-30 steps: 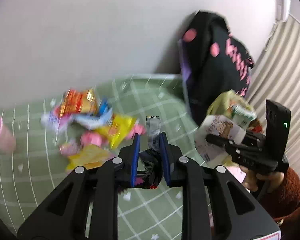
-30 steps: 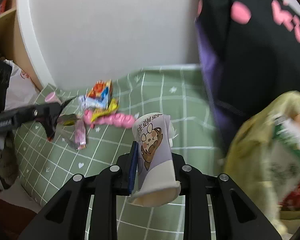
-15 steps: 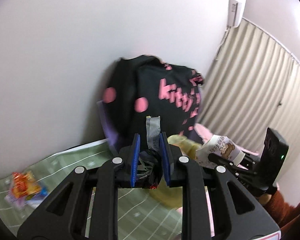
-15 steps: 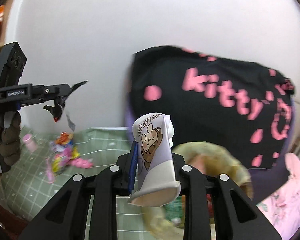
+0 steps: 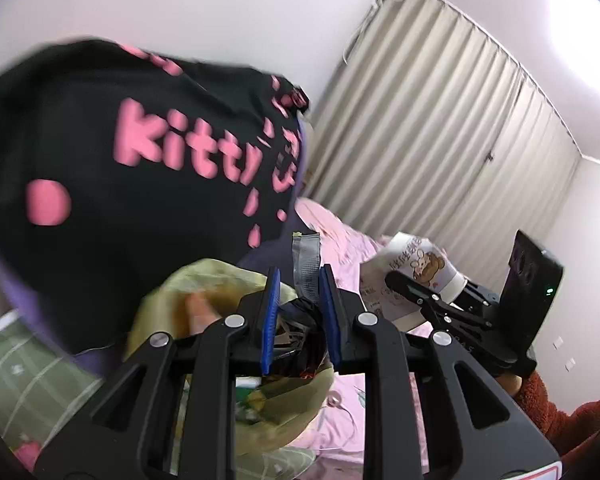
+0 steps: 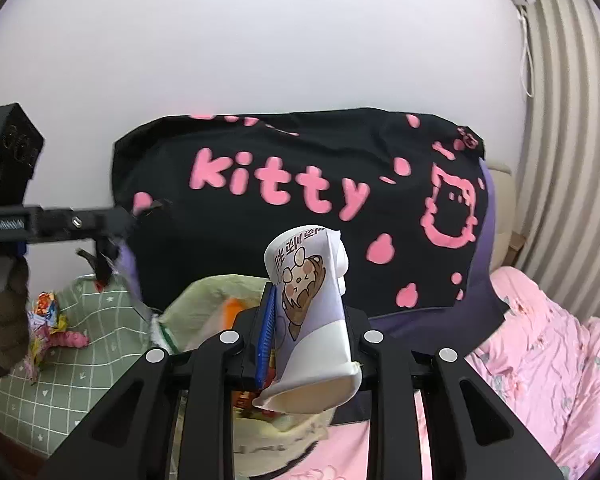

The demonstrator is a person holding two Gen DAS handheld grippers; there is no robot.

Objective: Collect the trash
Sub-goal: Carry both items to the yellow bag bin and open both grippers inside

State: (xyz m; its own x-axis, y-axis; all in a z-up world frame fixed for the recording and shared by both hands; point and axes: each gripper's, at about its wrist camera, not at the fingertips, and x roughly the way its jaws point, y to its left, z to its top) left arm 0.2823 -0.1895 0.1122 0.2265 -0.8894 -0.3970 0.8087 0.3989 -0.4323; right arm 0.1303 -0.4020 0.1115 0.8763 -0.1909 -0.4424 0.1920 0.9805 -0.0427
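carrying two bits of trash at once, both claws sit just above the mouth of a yellow-green trash bag [image 6: 204, 300] that lies directly below and ahead of them. the right gripper [image 6: 312, 344] is clamped on a crushed paper cup [image 6: 312, 304] with a cartoon animal print, its squashed rim hanging toward the camera below the jaws and its base poking up past the tips. the left gripper [image 5: 298, 316] is clamped on a dark crumpled wrapper [image 5: 300, 320] with a grey foil strip standing up between the blue pads; that view is smeared, so what the scrap is exactly is a guess. behind the bag stands a black cushion [image 6: 300, 184] with pink lettering, to the right a pink bedsheet [image 6: 540, 340], and off to the left a green checked blanket [image 6: 80, 360] with more snack wrappers [image 6: 48, 316] on it. the risk from here: the bag mouth is soft and partly folded, so a release made too far forward or to the side would drop the cup onto the pink sheet. the light wrapper may also cling to a pad or flutter wide of the opening.
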